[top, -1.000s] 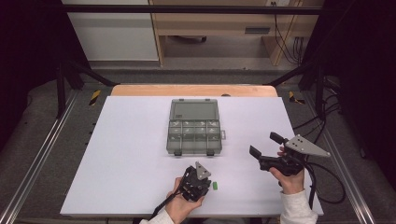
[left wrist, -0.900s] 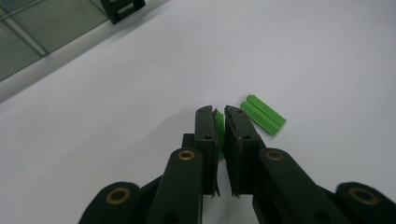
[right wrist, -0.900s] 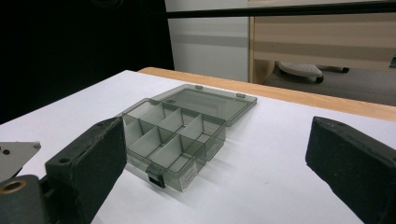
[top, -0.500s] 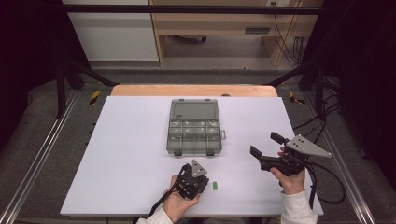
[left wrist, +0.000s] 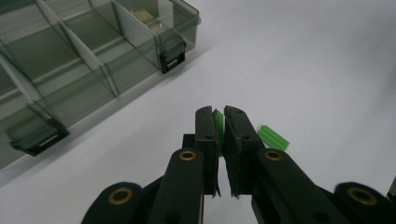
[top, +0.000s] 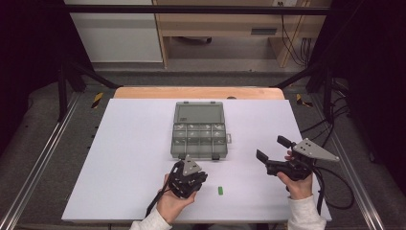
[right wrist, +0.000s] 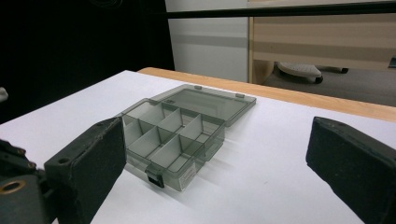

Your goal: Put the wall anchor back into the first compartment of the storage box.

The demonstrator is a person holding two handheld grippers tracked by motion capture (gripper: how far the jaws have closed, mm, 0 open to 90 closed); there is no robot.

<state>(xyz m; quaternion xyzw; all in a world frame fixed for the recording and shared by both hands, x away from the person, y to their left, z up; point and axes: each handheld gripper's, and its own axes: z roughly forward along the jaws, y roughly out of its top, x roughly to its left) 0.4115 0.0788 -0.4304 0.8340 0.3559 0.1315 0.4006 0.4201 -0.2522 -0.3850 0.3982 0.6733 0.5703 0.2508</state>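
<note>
Down near the front edge of the white desk (top: 124,158), the left gripper (top: 187,175) sits in the person's left hand (top: 170,203), just in front of the compartment box (top: 198,136). In the left gripper view its two black jaws are drawn almost together and pinch a thin green piece (left wrist: 219,125) that stands on edge between them. A second green piece (left wrist: 273,137) lies flat on the desk just beside the jaw tips; in the high view it shows as a small green mark (top: 220,190) near the front edge, just right of the left gripper.

The compartment box is smoky clear plastic and rests around the middle of the desk, its lid (top: 199,114) laid back flat toward the far edge. Dividers split the tray into small cells, and two dark latches (left wrist: 170,56) sit on its front wall. What the cells hold cannot be told, apart from a faint yellowish spot in one far cell in the left gripper view.

Toward the right edge of the desk, the right gripper (top: 273,153) is held in the person's right hand (top: 298,182), well apart from the box. Its jaws stand wide apart with nothing between them, and the right gripper view looks between the two pads (right wrist: 98,158) at the open box (right wrist: 182,135) beyond. A grey three-cornered plate (top: 313,149) tops this gripper, and a cable (top: 337,191) loops from it over the desk's right front corner.
</note>
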